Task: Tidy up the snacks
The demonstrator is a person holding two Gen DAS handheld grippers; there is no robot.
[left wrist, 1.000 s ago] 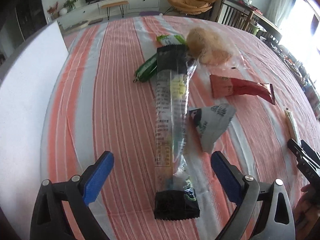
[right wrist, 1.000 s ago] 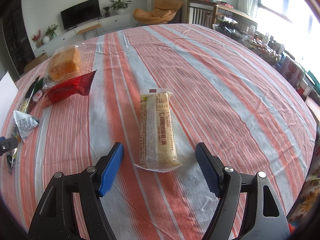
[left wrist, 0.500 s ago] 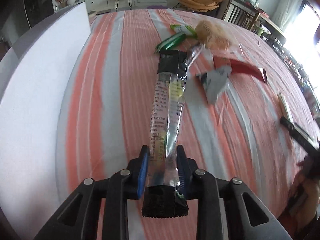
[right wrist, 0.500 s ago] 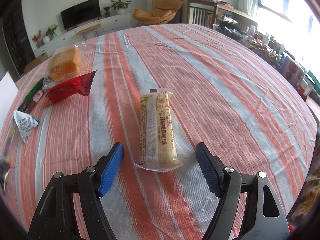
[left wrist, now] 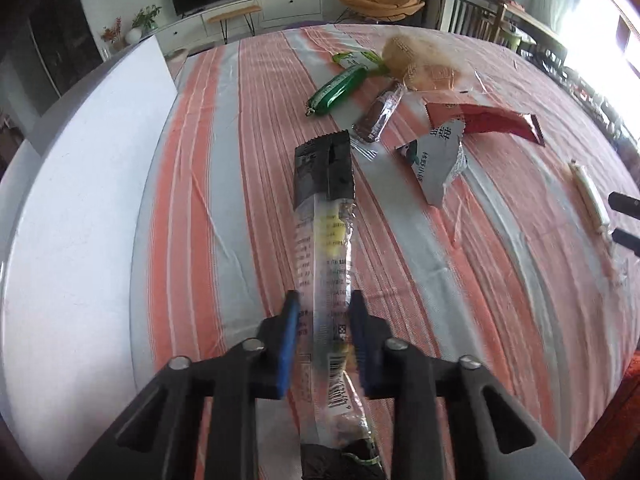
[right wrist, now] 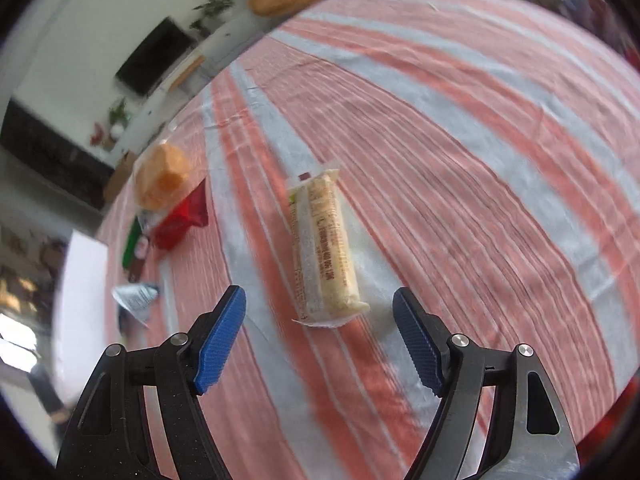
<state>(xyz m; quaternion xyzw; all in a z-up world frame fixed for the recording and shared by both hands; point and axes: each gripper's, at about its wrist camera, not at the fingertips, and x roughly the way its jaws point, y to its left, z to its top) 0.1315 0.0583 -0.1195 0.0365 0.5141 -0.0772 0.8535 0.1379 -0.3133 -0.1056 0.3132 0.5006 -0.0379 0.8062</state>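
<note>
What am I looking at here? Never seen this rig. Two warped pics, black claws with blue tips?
No robot: a person holds a two-finger gripper in each hand, each with a fisheye camera looking along its fingers, hence the warping. In the left wrist view the left gripper is shut on a long clear snack packet with black ends. In the right wrist view the right gripper is open, with a pale wrapped snack bar lying ahead of its fingers. Everything sits on a red-and-grey striped tablecloth, with a green packet, red packet, silver pouch and bagged bread further back.
</note>
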